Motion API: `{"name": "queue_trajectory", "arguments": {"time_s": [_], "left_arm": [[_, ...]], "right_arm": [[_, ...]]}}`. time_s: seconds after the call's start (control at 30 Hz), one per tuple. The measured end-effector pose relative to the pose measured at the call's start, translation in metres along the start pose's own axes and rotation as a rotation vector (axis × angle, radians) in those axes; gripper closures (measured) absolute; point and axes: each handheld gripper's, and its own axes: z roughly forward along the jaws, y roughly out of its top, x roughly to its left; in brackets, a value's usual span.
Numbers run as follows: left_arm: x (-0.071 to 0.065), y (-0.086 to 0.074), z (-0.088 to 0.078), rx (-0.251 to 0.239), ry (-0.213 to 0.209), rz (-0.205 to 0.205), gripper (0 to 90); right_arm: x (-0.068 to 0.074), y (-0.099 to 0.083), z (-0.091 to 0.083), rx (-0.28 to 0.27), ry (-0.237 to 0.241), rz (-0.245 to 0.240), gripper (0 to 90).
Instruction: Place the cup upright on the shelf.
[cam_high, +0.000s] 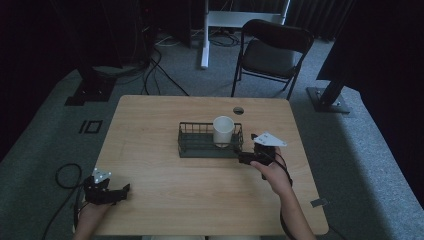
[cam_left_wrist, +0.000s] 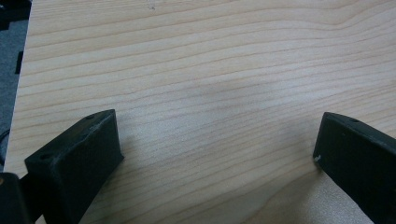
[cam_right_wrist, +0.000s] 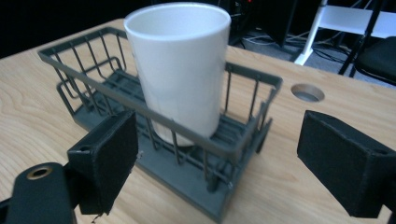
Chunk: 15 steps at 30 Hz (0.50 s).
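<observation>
A white cup (cam_high: 223, 130) (cam_right_wrist: 181, 70) stands upright in the right end of a dark wire basket (cam_high: 192, 142) (cam_right_wrist: 84, 65) at the table's middle. My right gripper (cam_high: 241, 157) (cam_right_wrist: 217, 154) is open just off the basket's near right corner, its jaws spread wide and aimed at the cup, touching nothing. At the table's near left corner my left gripper (cam_high: 124, 191) (cam_left_wrist: 217, 149) is open over bare wood, with nothing between its jaws.
The light wooden table (cam_high: 160, 185) has a round cable hole (cam_high: 238, 110) (cam_right_wrist: 307, 93) behind the basket. A black folding chair (cam_high: 272, 50) and a white stand (cam_high: 205, 40) are on the floor beyond the far edge. Cables (cam_high: 65, 175) lie on the floor at left.
</observation>
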Motion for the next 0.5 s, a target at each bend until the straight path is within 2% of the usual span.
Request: {"name": "queue_trajectory", "arguments": {"time_s": [0.5], "left_arm": [[0.0, 0.0, 0.0, 0.0, 0.0, 0.0, 0.9]], "right_arm": [[-0.009, -0.027, -0.012, 0.032, -0.041, 0.014, 12.5]]}}
